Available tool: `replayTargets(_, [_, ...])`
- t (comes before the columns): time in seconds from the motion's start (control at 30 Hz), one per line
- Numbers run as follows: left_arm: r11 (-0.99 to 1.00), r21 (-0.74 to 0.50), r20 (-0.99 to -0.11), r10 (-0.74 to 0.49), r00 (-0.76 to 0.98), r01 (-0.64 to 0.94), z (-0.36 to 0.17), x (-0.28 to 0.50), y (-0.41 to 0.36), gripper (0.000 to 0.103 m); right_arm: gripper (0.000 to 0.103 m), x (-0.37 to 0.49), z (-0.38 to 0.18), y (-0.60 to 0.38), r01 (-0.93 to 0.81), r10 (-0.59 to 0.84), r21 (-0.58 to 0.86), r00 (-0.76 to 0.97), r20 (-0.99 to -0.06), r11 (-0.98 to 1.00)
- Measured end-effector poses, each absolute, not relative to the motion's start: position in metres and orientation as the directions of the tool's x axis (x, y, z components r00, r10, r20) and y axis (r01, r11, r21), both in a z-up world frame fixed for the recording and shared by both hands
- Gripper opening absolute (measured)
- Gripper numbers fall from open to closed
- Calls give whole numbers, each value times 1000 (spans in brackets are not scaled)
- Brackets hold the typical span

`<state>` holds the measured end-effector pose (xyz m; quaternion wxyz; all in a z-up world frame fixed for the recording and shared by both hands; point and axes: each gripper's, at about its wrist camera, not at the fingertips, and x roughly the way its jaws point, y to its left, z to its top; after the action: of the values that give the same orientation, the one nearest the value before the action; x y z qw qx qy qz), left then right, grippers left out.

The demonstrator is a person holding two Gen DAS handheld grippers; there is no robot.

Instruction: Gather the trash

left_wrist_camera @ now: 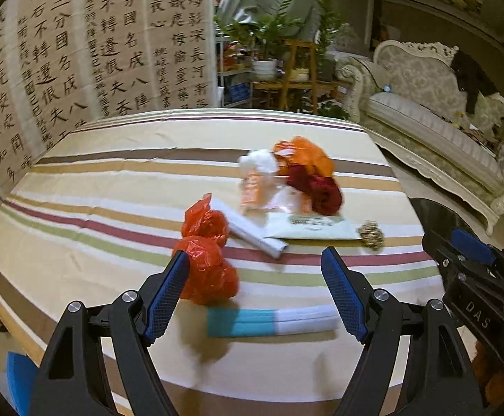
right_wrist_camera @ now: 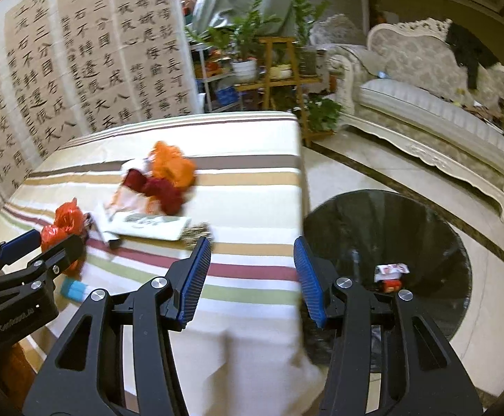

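Left wrist view
Left gripper (left_wrist_camera: 255, 260): jaws wide apart with nothing between the pads – it hangs over the near part of the table.
Striped tablecloth (left_wrist_camera: 96, 180): covers the whole table top.
Red plastic bag (left_wrist_camera: 207, 253): crumpled, just beside the left blue pad, whether touching it cannot be told.
Teal-and-white pack (left_wrist_camera: 269, 320): lies flat on the cloth, low between the two fingers.
White roll (left_wrist_camera: 252, 230): slanted, right of the red bag.
Printed envelope (left_wrist_camera: 312, 225): flat, with a small speckled wad (left_wrist_camera: 370, 234) at its right end.
Far heap: orange bag (left_wrist_camera: 304, 154), dark red cloth (left_wrist_camera: 321, 190) and white tissue (left_wrist_camera: 257, 161) bunched together.
Right gripper (left_wrist_camera: 474, 242): at the right edge, only partly seen.

Right wrist view
Right gripper (right_wrist_camera: 252, 274): jaws about half open and empty, over the table's right edge.
Black bin bag (right_wrist_camera: 390, 235): open on the floor right of the table – a small red-and-white wrapper (right_wrist_camera: 390, 274) lies inside.
Trash on the cloth: red plastic bag (right_wrist_camera: 66, 222), envelope (right_wrist_camera: 151, 223), orange bag (right_wrist_camera: 172, 166), all left of the fingers.
Left gripper (right_wrist_camera: 26, 246): at the left edge, next to the red bag.
Sofa (right_wrist_camera: 425, 111): behind, on the tiled floor.
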<state>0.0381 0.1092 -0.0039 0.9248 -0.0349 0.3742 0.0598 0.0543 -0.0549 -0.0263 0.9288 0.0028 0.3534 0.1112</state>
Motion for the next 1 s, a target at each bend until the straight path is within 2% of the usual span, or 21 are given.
replayTargets(0.47, [987, -39, -686, 89, 722, -158, -3, 41, 125, 76, 49, 45, -31, -34, -223, 210, 68, 711, -671, 972])
replayTargets(1.0, [996, -34, -687, 40, 725, -88, -2, 58, 90, 76, 49, 54, -38, -58, -174, 188, 91, 704, -685, 981])
